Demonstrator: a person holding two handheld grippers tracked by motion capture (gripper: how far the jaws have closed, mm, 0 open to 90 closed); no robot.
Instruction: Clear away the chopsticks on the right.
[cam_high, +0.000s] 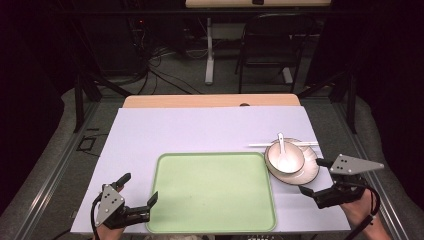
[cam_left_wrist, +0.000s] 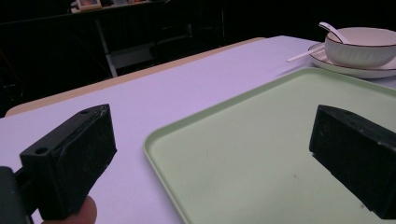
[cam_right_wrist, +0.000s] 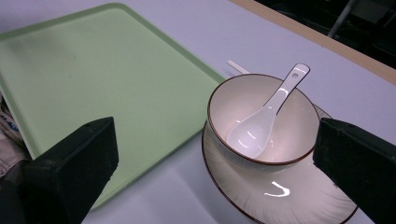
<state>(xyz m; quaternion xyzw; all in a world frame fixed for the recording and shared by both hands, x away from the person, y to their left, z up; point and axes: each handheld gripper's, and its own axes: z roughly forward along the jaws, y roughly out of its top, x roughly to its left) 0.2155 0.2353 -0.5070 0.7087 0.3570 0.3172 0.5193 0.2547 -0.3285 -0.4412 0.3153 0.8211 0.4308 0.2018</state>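
- The bench (cam_high: 210, 130) was evenly and brightly lit from above; the room behind lay dark.
- Glare streaked the spoon (cam_right_wrist: 268, 119) and plate (cam_right_wrist: 280, 196).
- Shadows were soft.
- Near jaws looked slightly blurred.

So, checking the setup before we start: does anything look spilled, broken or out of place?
Nothing stands out. The bowl sits upright on its plate with the spoon resting inside, beside the green tray; no spills or cracks show.

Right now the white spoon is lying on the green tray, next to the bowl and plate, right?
Not quite. The white spoon rests inside the bowl, which sits on the plate beside the green tray. The right gripper view shows it.
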